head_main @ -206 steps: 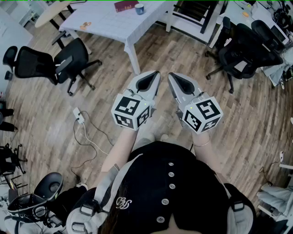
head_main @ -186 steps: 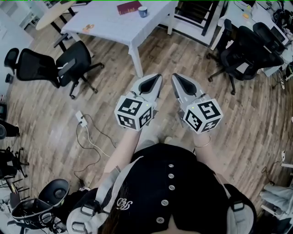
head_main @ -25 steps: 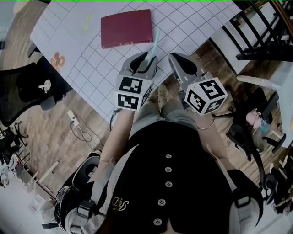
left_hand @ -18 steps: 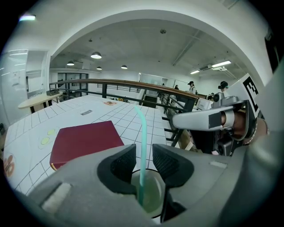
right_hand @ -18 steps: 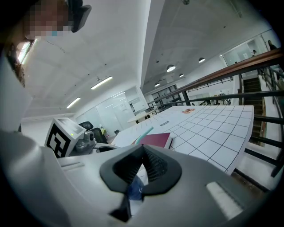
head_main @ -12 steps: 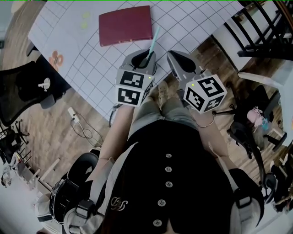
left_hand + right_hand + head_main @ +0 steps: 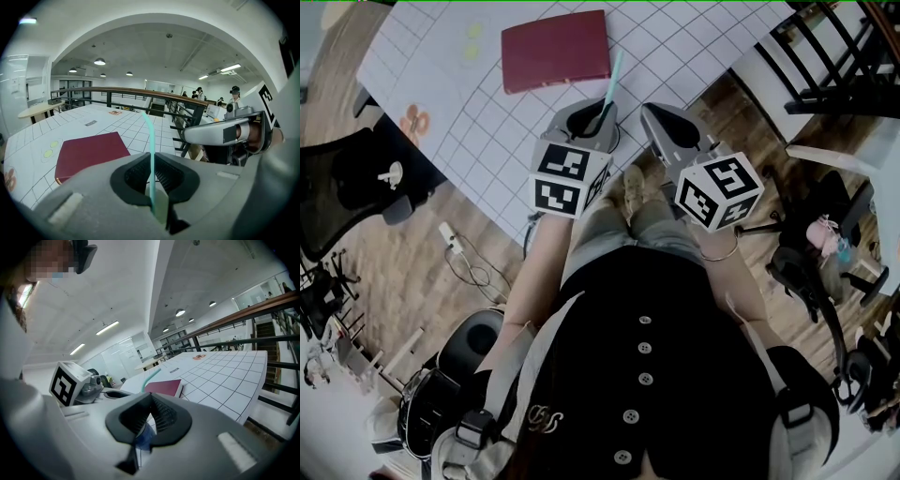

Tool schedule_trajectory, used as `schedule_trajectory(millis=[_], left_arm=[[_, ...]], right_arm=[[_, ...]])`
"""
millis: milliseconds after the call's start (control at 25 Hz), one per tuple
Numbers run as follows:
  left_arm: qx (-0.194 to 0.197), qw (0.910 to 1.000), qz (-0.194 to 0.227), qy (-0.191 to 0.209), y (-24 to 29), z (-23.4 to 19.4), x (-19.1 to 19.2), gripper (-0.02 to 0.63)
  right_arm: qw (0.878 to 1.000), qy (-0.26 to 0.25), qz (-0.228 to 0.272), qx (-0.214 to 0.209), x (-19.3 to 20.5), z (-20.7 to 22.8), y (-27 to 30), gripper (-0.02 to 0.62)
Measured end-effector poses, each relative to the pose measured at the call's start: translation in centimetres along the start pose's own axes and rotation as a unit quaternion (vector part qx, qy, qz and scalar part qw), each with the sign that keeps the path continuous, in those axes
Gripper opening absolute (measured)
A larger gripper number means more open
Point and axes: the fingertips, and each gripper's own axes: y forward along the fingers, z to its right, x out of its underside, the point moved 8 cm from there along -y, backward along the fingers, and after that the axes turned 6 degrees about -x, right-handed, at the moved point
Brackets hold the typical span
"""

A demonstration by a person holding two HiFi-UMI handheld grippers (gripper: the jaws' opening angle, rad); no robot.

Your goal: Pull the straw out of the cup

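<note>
A teal straw [image 7: 613,75] sticks up at a slant from between the jaws of my left gripper [image 7: 598,117]. In the left gripper view the straw [image 7: 149,140] runs between the ribbed pads, which have just been closing and now pinch it. The cup is mostly hidden under that gripper. Only a blue bit of the cup [image 7: 143,437] shows low down in the right gripper view, with the straw [image 7: 151,376] rising above it. My right gripper [image 7: 661,117] hovers just right of the left one, at the table's edge, shut and with nothing held.
A dark red book [image 7: 555,52] lies on the white gridded table [image 7: 694,47] just beyond the grippers. A black railing [image 7: 834,56] stands to the right. An office chair [image 7: 356,178] and a cable [image 7: 455,248] are on the floor at left.
The left gripper's jaws have closed in around the straw. Both hands have stayed in place, and the right gripper looks the same.
</note>
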Motion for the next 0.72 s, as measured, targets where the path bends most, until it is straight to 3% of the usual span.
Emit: schedule_trajectory(millis=[400,720], left_arm=[[-0.005,0.9971,0.074,-0.016,-3.5,-0.3,-1.1,0.025],[0.004,0.9867,0.16,-0.03,-7.9,0.1,-2.1,0.023]], right_arm=[[0.999,-0.023,0.024,0.009,-0.4,-2.4,-1.3,0.0],[0.997,-0.041,0.058,0.011,-0.8,-6.1,-2.7,0.0]])
